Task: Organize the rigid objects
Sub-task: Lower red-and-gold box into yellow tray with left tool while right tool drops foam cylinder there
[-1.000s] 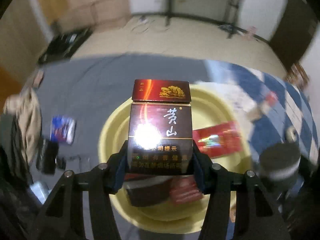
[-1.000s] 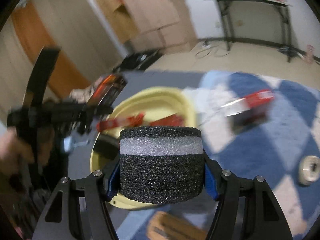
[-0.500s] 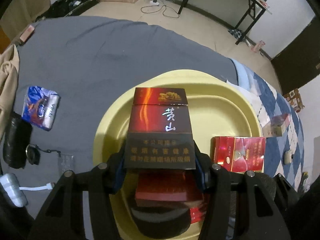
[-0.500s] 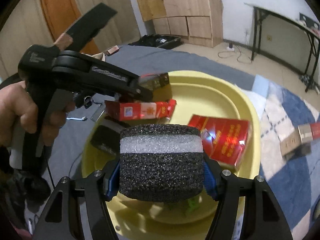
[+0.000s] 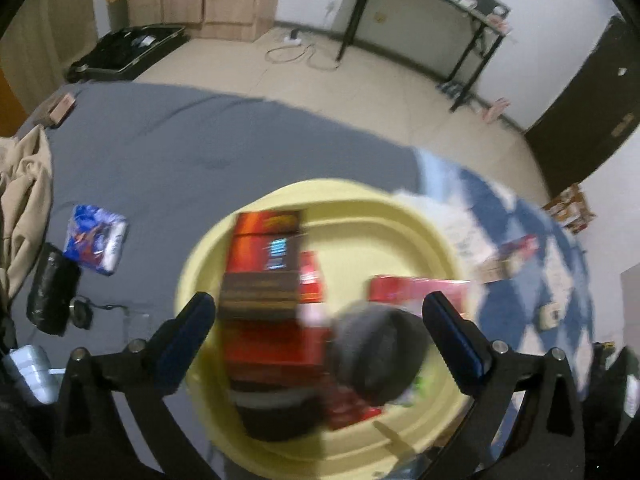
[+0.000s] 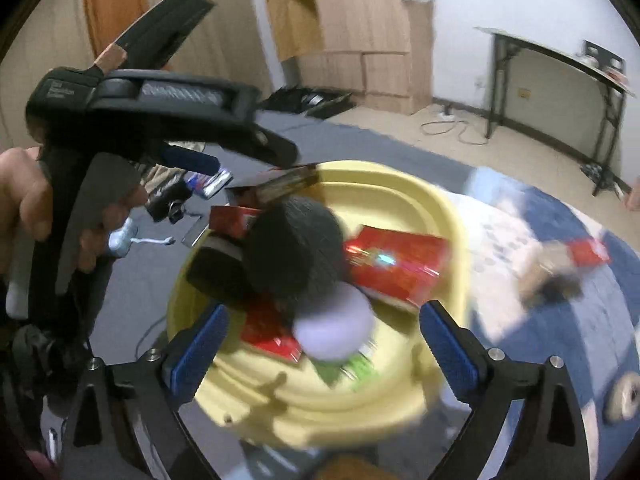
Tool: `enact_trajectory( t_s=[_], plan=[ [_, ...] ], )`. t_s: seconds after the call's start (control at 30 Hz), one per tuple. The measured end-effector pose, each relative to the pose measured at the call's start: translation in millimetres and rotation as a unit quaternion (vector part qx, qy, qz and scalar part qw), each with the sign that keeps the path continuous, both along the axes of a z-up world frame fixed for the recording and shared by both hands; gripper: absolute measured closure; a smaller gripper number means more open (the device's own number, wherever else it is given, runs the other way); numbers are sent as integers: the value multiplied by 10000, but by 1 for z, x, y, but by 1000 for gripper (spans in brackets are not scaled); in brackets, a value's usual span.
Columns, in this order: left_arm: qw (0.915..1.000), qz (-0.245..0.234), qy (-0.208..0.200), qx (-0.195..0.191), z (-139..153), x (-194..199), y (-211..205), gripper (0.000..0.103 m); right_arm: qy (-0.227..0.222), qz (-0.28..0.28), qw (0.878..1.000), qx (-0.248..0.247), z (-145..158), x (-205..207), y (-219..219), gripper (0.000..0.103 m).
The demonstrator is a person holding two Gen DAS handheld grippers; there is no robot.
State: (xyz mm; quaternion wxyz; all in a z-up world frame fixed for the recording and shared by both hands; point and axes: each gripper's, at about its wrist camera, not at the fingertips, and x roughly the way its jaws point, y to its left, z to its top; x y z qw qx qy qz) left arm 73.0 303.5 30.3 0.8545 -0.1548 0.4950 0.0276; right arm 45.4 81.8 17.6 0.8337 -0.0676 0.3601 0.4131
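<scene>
A yellow plastic basin [image 5: 404,216] sits on the bed below both grippers. My left gripper [image 5: 320,336] is opening, its pads well apart. The dark red cigarette box [image 5: 262,264] is loose between and beyond them, blurred, over red boxes in the basin. My right gripper [image 6: 324,350] is opening too. The black foam roll [image 6: 294,256] with a pale end tumbles free in front of it, touching neither pad, and shows in the left wrist view as a dark blur [image 5: 376,354]. A flat red box [image 6: 396,268] lies at the basin's right side.
A hand [image 6: 24,200] holds the left gripper's handle at the left of the right wrist view. On the grey sheet lie a blue packet [image 5: 96,240] and a black pouch [image 5: 52,288]. A red box [image 5: 516,248] and a tape roll [image 6: 624,396] rest on the blue checked cloth.
Both grippers have gone from shut to wide apart. The cigarette box has left the left pads and the foam roll has left the right pads, both dropping toward the basin.
</scene>
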Motion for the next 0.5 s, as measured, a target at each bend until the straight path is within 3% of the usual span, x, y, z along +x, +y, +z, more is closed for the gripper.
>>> enact_trajectory(
  t_s=[0.13,0.3,0.5],
  plan=[
    [9994,-204,-295,32,26,3,-36,0,55,-556,9984,91,-2,-4,-71,1],
    [9969,-649,-418,158,45,15,-94,0,228,-1584,9869,196,-9,-10,-173,1],
    [9922,-1169,-246,368,27,32,-166,0,405,-2114,9765,99,-22,-5,-237,0]
  ],
)
